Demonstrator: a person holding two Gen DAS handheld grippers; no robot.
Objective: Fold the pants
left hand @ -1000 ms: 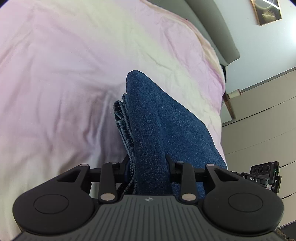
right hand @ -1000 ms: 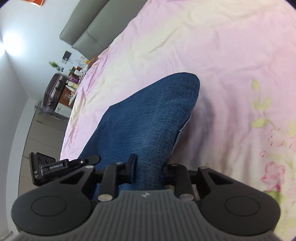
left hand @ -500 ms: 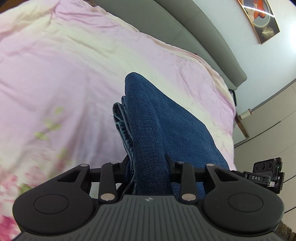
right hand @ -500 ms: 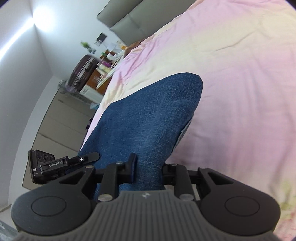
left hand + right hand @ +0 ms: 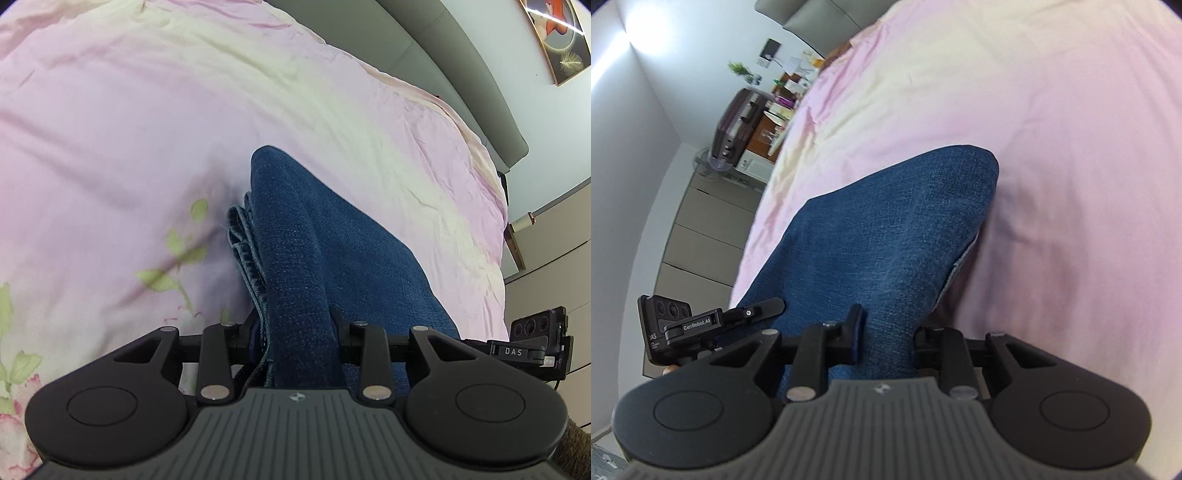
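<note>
Here, both grippers carry a folded pair of blue denim pants above a bed spread with a pink sheet. The left gripper has its jaws partly closed on a thick bunch of folded layers, pale hem edges showing along the left side of the bundle; the right gripper has its jaws drawn narrower and clamped on a thinner fold of the same pants. The cloth spans between the two tools and hangs forward past each, ending in a rounded fold clear of the sheet. Compared with a second ago, the grip on each side is unchanged, but the view has travelled across the bed: green leaves and a pink flower print now show at the left of the left wrist view where plain sheet lay before, and the grey headboard and a framed picture have come further into sight. In the right wrist view the flower print has gone from the right side, and a suitcase, cluttered shelves and pale cabinet fronts now appear larger at the left.
</note>
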